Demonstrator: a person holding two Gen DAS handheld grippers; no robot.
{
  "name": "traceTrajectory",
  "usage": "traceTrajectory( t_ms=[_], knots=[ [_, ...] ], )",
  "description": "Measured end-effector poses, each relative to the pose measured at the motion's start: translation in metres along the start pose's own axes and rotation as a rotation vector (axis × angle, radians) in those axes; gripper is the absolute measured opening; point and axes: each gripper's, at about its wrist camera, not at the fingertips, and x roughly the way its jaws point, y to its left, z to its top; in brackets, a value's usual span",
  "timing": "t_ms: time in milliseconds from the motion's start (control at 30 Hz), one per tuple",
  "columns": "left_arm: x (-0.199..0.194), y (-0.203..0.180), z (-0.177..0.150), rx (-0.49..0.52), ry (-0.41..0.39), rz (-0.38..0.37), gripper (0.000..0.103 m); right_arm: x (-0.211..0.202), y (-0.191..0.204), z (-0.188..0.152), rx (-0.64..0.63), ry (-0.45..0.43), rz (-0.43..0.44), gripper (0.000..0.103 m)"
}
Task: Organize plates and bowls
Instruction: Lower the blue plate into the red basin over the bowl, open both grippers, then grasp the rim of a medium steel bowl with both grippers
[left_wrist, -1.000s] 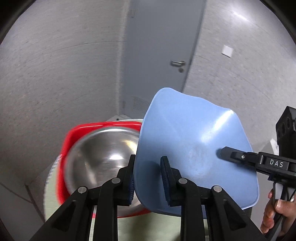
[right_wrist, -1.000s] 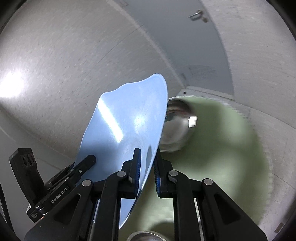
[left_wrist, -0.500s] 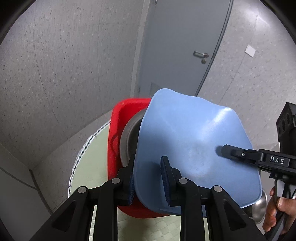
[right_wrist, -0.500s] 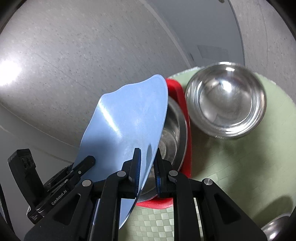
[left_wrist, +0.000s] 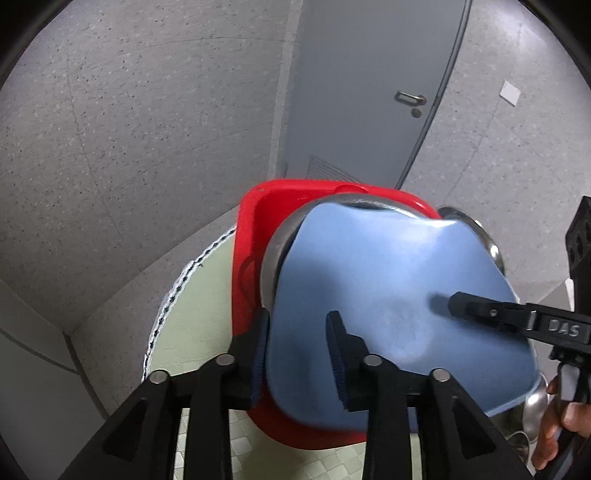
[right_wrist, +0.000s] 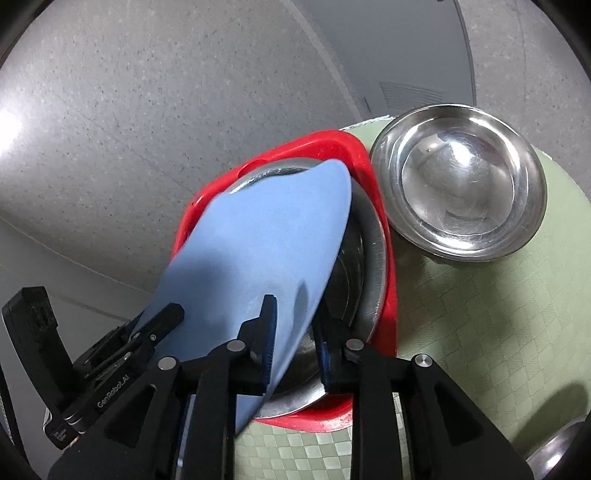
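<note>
A light blue plate (left_wrist: 388, 295) (right_wrist: 266, 258) slants over a steel plate (right_wrist: 371, 258) that lies in a red tray (left_wrist: 251, 229) (right_wrist: 386, 280). My left gripper (left_wrist: 297, 343) straddles the blue plate's near rim, and its jaws are opening with the rim loose between the pads. My right gripper (right_wrist: 295, 339) straddles the opposite rim. Its jaws are opening too, and a dark gap shows beside the right pad. In the left wrist view a finger (left_wrist: 458, 308) of the right gripper lies over the plate.
A large steel bowl (right_wrist: 461, 184) stands right of the tray on the green checked tablecloth (right_wrist: 480, 332). Another steel bowl (right_wrist: 554, 454) peeks in at the lower right. The round table's edge (left_wrist: 184, 280) runs close left of the tray. A hand (left_wrist: 554, 435) grips the right gripper's handle.
Both grippers carried the blue plate down over the red tray. The plate now leans lower onto the steel plate, and both pairs of jaws have widened around its rim.
</note>
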Motion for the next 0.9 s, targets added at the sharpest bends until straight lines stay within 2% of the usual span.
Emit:
traceTrajectory(
  t_ms=[67,133,200,267,333,433,533,600,867,900],
  knots=[
    [-0.001,0.0,-0.001,-0.005,-0.002,0.004,0.036,-0.004,0.001,0.001,0.005,-0.002,0.018,0.036],
    [-0.003,-0.001,-0.003,-0.003,-0.007,0.011,0.05,-0.01,0.002,0.001,0.0,-0.011,0.007,0.054],
    [-0.009,-0.004,-0.004,-0.005,-0.024,0.034,0.059,-0.015,0.004,-0.002,0.001,-0.018,0.016,0.059],
    [-0.018,-0.009,-0.006,-0.01,-0.05,0.054,0.064,-0.021,0.004,-0.004,0.001,-0.025,0.016,0.059],
    [-0.029,-0.015,-0.009,-0.013,-0.087,0.077,0.072,-0.029,0.002,-0.006,0.001,-0.039,0.003,0.067],
    [-0.049,-0.031,-0.015,0.003,-0.148,0.088,0.078,-0.053,-0.007,-0.011,-0.003,-0.092,-0.016,0.068],
    [-0.063,-0.054,-0.028,0.053,-0.171,0.044,0.085,-0.078,-0.018,-0.02,-0.002,-0.148,-0.033,0.068],
    [-0.07,-0.071,-0.036,0.09,-0.18,0.014,0.086,-0.096,-0.026,-0.03,-0.003,-0.185,-0.058,0.069],
    [-0.082,-0.149,-0.065,0.269,-0.153,-0.151,0.088,-0.165,-0.072,-0.073,0.056,-0.291,-0.149,0.07],
    [-0.08,-0.15,-0.064,0.289,-0.149,-0.166,0.088,-0.172,-0.078,-0.08,0.067,-0.299,-0.156,0.071]
  ],
)
